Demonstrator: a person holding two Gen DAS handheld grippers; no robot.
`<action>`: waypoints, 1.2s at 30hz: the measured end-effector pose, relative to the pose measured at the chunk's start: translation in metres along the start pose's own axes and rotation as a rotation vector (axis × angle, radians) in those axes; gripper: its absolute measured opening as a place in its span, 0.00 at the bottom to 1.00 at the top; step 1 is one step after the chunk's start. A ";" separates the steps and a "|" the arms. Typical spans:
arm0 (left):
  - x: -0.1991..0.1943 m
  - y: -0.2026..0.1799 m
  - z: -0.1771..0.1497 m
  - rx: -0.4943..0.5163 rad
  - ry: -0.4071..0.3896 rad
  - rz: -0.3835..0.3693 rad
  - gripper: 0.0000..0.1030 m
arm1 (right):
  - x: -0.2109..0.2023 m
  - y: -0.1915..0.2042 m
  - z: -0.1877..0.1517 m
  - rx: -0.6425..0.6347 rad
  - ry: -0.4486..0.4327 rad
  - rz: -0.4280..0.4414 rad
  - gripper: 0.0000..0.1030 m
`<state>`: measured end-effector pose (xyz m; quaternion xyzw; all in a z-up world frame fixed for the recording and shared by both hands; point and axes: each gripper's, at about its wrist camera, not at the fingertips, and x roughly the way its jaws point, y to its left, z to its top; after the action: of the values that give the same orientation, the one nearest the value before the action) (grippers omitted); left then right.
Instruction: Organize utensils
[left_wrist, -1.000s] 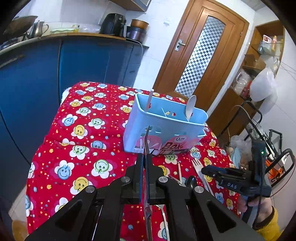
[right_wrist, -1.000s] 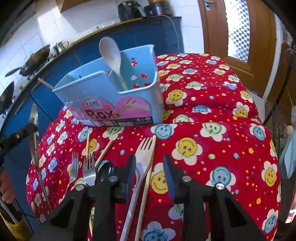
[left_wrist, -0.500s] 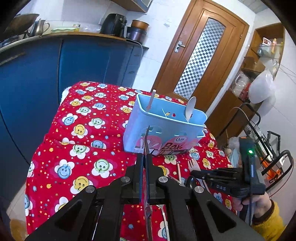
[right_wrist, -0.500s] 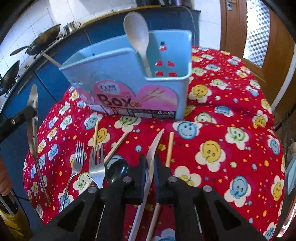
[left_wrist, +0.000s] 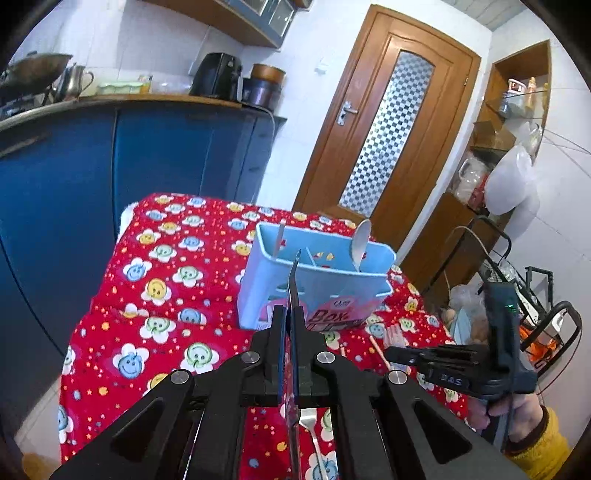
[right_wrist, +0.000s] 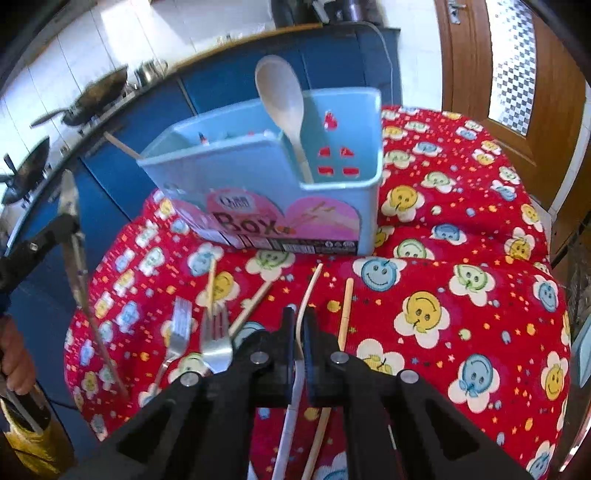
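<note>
two tongs are clenched: left tongs (left_wrist: 290, 325) grip a knife (left_wrist: 293, 284) before the box (left_wrist: 314, 284); right tongs (right_wrist: 300, 325) pinch a white fork (right_wrist: 308, 295) above the desk (right_wrist: 480, 295).

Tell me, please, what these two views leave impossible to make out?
- Knife handle: left view, hidden between the left gripper fingers.
- White fork tines: right view, edge-on; handle cut off by the bottom edge.
- Blue box contents: walls hide them.
</note>
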<state>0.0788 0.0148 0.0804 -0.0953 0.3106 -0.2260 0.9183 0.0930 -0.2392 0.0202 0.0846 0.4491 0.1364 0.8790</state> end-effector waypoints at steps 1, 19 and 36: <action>-0.002 -0.002 0.002 0.006 -0.013 0.001 0.02 | -0.007 0.000 -0.001 0.007 -0.025 0.007 0.06; -0.039 -0.034 0.089 0.046 -0.230 0.034 0.02 | -0.071 0.007 -0.007 0.011 -0.269 0.028 0.06; 0.018 -0.032 0.115 0.083 -0.274 0.155 0.02 | -0.085 -0.013 -0.007 0.049 -0.318 0.007 0.06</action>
<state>0.1510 -0.0177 0.1715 -0.0631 0.1794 -0.1522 0.9699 0.0424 -0.2784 0.0775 0.1281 0.3070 0.1136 0.9362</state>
